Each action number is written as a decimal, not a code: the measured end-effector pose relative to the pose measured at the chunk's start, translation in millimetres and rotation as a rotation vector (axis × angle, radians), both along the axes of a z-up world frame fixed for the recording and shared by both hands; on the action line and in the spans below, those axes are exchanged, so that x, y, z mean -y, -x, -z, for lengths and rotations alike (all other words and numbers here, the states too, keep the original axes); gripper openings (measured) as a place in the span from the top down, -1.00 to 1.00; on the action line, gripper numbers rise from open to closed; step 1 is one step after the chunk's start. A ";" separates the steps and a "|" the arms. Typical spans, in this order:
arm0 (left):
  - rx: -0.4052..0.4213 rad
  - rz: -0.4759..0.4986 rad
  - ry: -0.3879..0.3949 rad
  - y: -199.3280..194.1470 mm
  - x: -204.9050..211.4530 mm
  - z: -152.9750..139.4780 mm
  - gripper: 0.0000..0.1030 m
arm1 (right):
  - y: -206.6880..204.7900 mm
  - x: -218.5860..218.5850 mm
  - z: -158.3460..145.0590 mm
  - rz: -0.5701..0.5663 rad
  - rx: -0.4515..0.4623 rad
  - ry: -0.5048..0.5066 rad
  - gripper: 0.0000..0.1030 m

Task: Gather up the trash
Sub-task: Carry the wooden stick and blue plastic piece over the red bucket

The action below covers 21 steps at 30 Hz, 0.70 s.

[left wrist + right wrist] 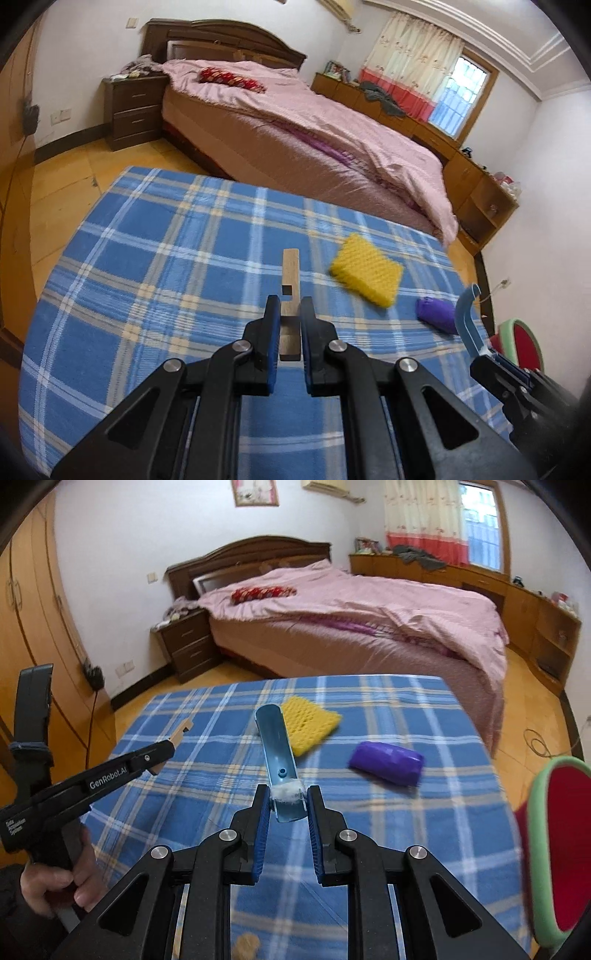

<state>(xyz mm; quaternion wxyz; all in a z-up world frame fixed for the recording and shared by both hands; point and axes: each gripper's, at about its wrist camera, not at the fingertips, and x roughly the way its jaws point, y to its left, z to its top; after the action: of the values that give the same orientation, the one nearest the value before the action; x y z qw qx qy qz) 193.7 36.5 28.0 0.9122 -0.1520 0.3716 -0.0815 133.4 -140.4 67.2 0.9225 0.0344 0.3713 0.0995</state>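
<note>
My left gripper (289,314) has its fingers (271,325) closed nearly together on a notched wooden strip (290,273), which sticks out forward over the blue plaid cloth of the counter (166,258). My right gripper (286,805) has its fingers (261,812) narrowed onto a curved blue plastic piece (277,749) with a tuft of white fluff (287,794) at the grip; the piece points away from me, and its far tip overlaps the yellow foam net (310,723) in my right view.

Lying loose on the cloth are that yellow foam net and, to its right and apart from it, a purple wrapped bundle (388,762). A small tan scrap (246,943) shows close in at the bottom of the right view.

The far edge of the counter runs just short of the bed (332,147), with a strip of wooden floor (66,184) between them on the left side. The right edge falls away near the purple bundle. Beside that edge stands a red container with a green rim (554,849); what I see of its inside is red and I cannot tell what it holds. The left side of the cloth is bare from the wooden strip out to the counter's left edge, beyond which is open floor up to the dark nightstand (135,107).
</note>
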 end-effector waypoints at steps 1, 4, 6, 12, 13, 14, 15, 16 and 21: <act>0.012 0.009 -0.005 2.4 4.4 -3.8 0.81 | 4.3 3.6 -1.6 0.010 0.004 -0.003 0.60; 0.033 0.039 -0.013 11.1 16.1 -13.0 0.81 | 18.8 18.1 -6.8 0.047 0.019 -0.011 0.60; 0.043 0.056 -0.016 19.2 23.1 -17.8 0.81 | 29.6 29.3 -11.3 0.070 0.029 -0.023 0.60; 0.068 0.107 -0.051 50.7 48.4 -36.1 0.81 | 58.6 61.7 -22.5 0.131 0.062 -0.063 0.61; 0.076 0.121 -0.055 56.5 54.3 -41.7 0.81 | 63.5 67.2 -24.5 0.139 0.067 -0.067 0.60; 0.082 0.128 -0.058 60.5 58.2 -45.1 0.81 | 68.7 73.3 -26.4 0.149 0.073 -0.070 0.60; 0.089 0.138 -0.060 65.1 64.0 -50.2 0.81 | 73.9 80.7 -29.0 0.163 0.079 -0.074 0.60; 0.097 0.155 -0.060 70.2 71.2 -56.1 0.81 | 77.6 85.2 -30.9 0.173 0.083 -0.078 0.61; 0.144 0.251 -0.055 89.7 111.1 -79.3 0.81 | 100.2 121.9 -42.5 0.254 0.115 -0.096 0.61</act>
<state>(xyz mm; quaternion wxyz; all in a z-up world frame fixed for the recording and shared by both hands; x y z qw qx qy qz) 104.0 -74.7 107.3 0.9230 -0.0730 0.3232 -0.1954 33.2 -262.3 109.7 0.9447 0.1195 0.3053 0.0013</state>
